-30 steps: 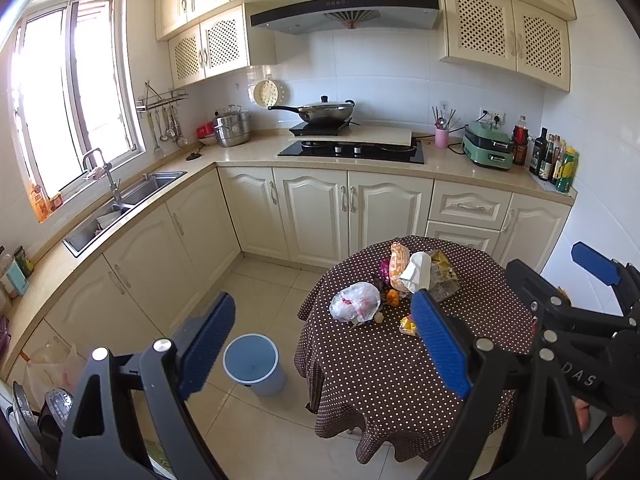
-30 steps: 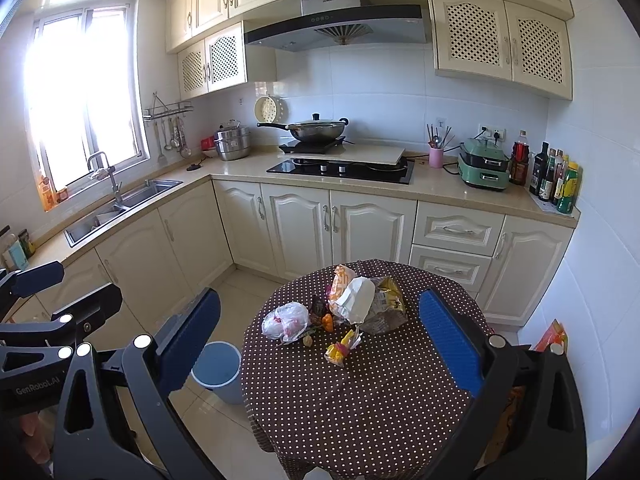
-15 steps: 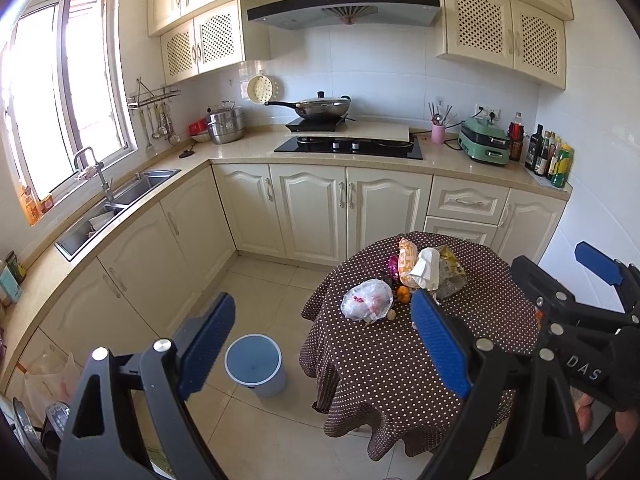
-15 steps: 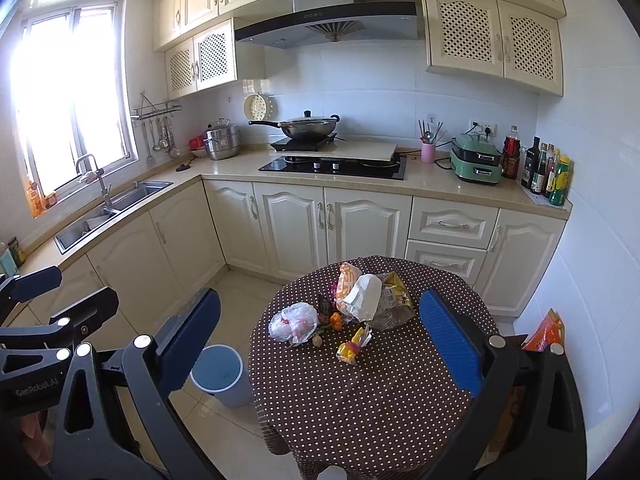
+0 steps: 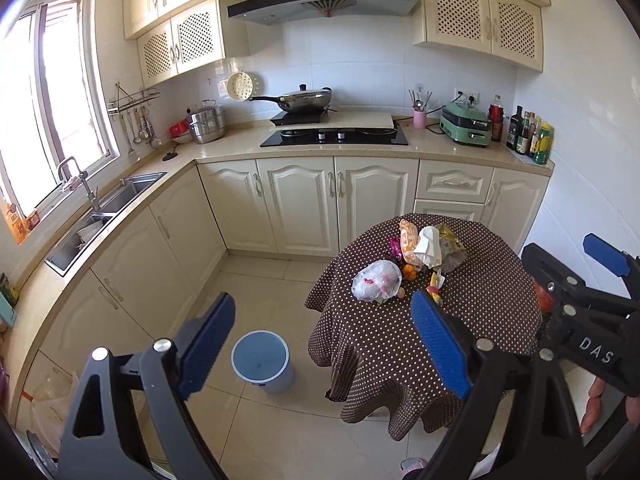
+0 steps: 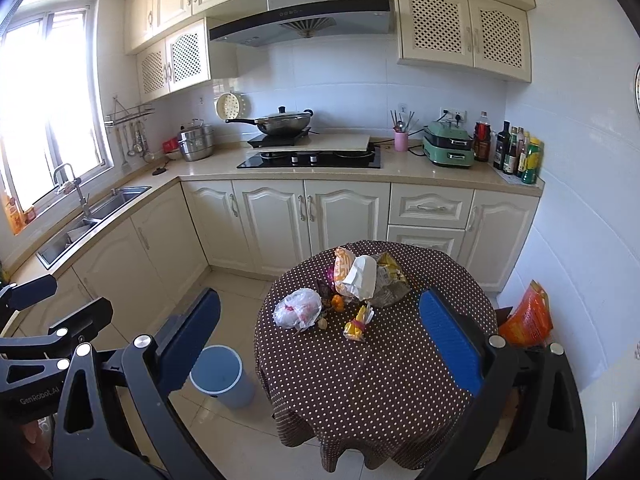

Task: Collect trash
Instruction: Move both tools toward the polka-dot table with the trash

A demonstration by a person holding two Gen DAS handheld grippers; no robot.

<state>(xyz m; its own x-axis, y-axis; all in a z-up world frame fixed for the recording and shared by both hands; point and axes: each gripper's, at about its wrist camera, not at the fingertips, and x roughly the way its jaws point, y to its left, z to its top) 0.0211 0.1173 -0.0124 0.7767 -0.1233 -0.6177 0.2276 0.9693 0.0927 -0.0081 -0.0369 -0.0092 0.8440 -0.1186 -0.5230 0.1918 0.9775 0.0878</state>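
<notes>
The trash (image 6: 352, 292), crumpled bags and wrappers, lay heaped mid-frame on the dotted table (image 6: 380, 364), above the blue bin (image 6: 218, 376) at lower left. The left gripper (image 5: 320, 344) and the right gripper (image 6: 320, 340) gaped, empty.

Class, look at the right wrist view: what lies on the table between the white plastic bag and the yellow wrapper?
In the right wrist view, between the white plastic bag and the yellow wrapper lies one small tan nut-like scrap on the dotted tablecloth.
</notes>
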